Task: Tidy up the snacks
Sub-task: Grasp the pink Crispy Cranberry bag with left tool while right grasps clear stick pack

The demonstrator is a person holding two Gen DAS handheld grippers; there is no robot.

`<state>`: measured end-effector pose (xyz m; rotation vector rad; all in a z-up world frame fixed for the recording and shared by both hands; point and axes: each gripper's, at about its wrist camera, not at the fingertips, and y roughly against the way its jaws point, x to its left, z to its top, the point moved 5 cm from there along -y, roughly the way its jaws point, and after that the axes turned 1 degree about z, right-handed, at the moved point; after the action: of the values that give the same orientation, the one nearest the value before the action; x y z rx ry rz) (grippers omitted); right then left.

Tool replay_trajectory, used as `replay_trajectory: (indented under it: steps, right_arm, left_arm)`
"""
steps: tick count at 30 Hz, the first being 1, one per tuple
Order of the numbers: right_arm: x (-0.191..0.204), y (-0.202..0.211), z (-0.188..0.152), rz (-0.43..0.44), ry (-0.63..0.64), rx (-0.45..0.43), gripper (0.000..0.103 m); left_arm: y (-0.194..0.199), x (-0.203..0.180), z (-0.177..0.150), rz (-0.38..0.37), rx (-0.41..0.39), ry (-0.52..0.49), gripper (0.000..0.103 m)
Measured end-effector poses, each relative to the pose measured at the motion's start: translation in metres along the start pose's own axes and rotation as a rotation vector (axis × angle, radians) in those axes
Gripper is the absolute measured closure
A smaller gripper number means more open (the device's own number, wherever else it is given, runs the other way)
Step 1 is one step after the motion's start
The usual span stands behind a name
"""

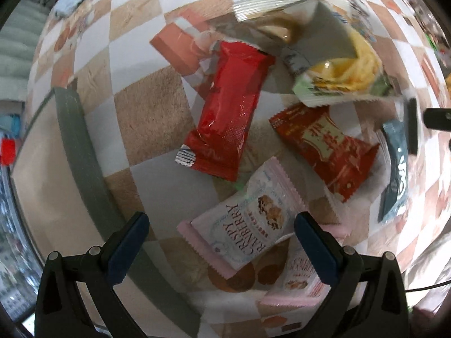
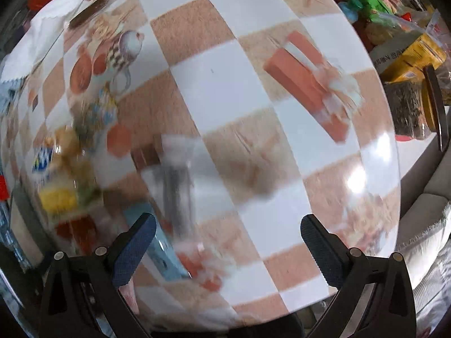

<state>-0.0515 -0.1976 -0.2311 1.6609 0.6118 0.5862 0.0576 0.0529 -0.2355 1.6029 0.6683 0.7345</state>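
In the left wrist view my left gripper (image 1: 222, 245) is open and empty, hovering just above a pink-and-white Crispy Cranberry packet (image 1: 245, 219). A second such packet (image 1: 298, 284) lies under the right finger. Beyond lie a long red packet (image 1: 231, 107), a red-orange packet (image 1: 327, 149), a grey-blue packet (image 1: 397, 169) and a green-yellow bag (image 1: 346, 67). In the blurred right wrist view my right gripper (image 2: 228, 245) is open and empty over the checkered tablecloth (image 2: 225, 90). Blurred snacks (image 2: 70, 186) lie at its left.
A grey-green box rim (image 1: 76, 146) runs along the left of the left wrist view. A heap of bagged snacks (image 2: 406, 64) crowds the table's far right edge in the right wrist view. A sofa (image 2: 422, 219) lies beyond the table edge.
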Motion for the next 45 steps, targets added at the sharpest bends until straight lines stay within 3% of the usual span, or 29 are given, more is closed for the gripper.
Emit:
replay_trajectory:
  steps: [6, 9, 12, 19, 26, 32, 34, 45]
  right_arm:
    - [0.003, -0.024, 0.019, -0.090, 0.075, 0.019, 0.000]
    - [-0.008, -0.038, 0.004, -0.116, 0.083, 0.040, 0.000]
    - [-0.029, -0.046, -0.002, -0.069, 0.054, 0.066, 0.000]
    - [-0.039, -0.040, 0.018, -0.092, 0.101, 0.030, 0.000]
    - [-0.006, -0.044, 0.030, -0.101, 0.215, -0.005, 0.000]
    - [-0.007, -0.048, 0.037, -0.062, 0.215, 0.018, 0.000]
    - [-0.001, -0.052, 0.033, -0.063, 0.213, 0.016, 0.000]
    - [-0.003, -0.042, 0.019, -0.064, 0.222, -0.018, 0.000]
  left_arm:
    - [-0.022, 0.018, -0.022, -0.093, 0.062, 0.127, 0.000]
    - [-0.023, 0.014, -0.035, -0.079, 0.060, 0.095, 0.000]
    - [-0.019, 0.017, -0.039, -0.055, 0.019, 0.093, 0.000]
    - [-0.010, 0.041, -0.008, -0.080, -0.001, 0.193, 0.000]
    - [-0.007, 0.063, 0.009, -0.065, 0.006, 0.185, 0.000]
    - [-0.011, 0.033, -0.016, -0.047, -0.010, 0.184, 0.000]
    - [-0.012, 0.007, 0.000, -0.032, -0.013, 0.172, 0.000]
    - [-0.028, -0.002, 0.020, -0.084, 0.016, 0.219, 0.000]
